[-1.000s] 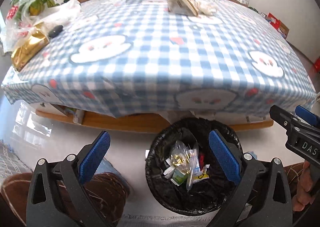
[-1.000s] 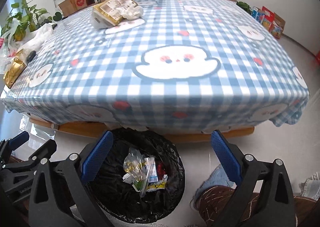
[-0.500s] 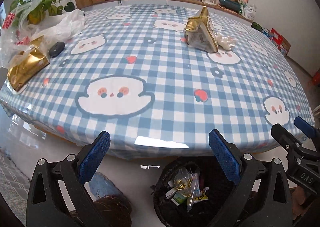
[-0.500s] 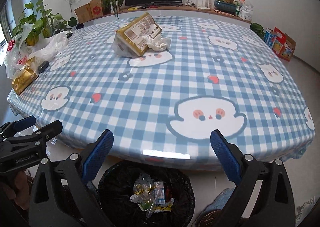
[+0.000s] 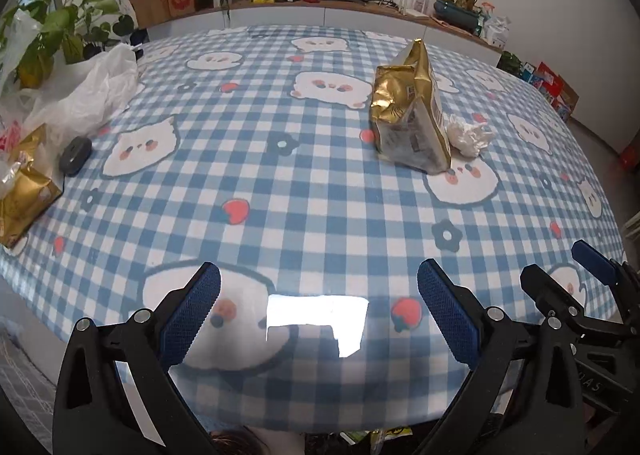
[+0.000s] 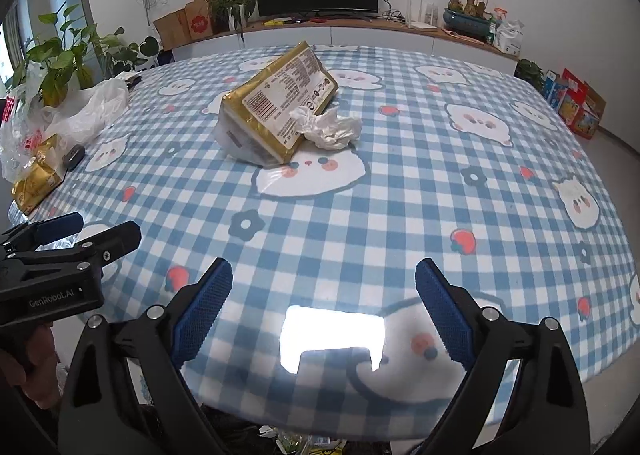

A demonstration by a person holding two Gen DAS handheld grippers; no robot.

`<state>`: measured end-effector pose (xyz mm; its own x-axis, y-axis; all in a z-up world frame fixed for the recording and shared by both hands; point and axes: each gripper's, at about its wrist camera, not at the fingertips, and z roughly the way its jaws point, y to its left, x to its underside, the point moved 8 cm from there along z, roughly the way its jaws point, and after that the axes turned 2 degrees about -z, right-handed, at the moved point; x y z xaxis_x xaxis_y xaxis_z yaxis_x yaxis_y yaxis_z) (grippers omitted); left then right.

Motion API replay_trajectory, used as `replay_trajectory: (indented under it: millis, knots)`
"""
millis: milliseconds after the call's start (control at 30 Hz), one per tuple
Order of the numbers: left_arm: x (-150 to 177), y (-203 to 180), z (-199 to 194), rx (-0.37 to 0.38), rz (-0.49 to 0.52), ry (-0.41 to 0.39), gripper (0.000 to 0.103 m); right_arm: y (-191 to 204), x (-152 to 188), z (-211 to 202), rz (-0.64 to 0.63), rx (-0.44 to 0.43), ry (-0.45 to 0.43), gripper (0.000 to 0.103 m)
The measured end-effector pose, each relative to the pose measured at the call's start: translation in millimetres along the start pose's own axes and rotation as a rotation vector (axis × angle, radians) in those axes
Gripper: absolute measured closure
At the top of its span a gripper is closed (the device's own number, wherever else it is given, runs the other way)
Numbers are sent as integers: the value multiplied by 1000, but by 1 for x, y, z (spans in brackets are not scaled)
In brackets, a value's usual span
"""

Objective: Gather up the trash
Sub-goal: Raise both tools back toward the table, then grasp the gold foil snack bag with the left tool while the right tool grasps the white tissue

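Both grippers (image 5: 319,311) (image 6: 323,309) wide, empty; trash bin (image 6: 304,443) mostly hidden under table edge (image 6: 360,415).

**Gloss, foil and crumpled paper**

The checked cloth (image 6: 400,183) covering the surface looks slick and glossy, throwing back a bright glare near the edge. The gold packet (image 6: 276,111) has shiny, creased foil-like film. Beside it, the white wad (image 6: 332,129) looks like matt crumpled tissue. Each tool's (image 5: 318,319) (image 6: 322,315) pads (image 6: 202,319) are blue and rough-textured on matt black plastic frames.
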<state>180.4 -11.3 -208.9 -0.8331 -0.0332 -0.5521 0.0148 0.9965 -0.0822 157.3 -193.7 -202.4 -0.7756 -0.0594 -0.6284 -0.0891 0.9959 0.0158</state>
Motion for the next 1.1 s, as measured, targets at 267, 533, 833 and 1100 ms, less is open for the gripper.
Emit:
replay_trajectory:
  millis: [267,533,833,1100]
  knots:
    - [-48,5,21,0,-5,-12,6,-4,-47,32,5,-8,-20,16]
    - [-82,16,40,-4,-39,-10,6,-6,-94,65,9,-19,-40,21]
    - [-93,19,57,-12,-46,6,6,-9,-105,105,16,-16,15,32]
    - [-92,18,60,-13,-41,11,6,-19,-101,117,51,-40,49,51]
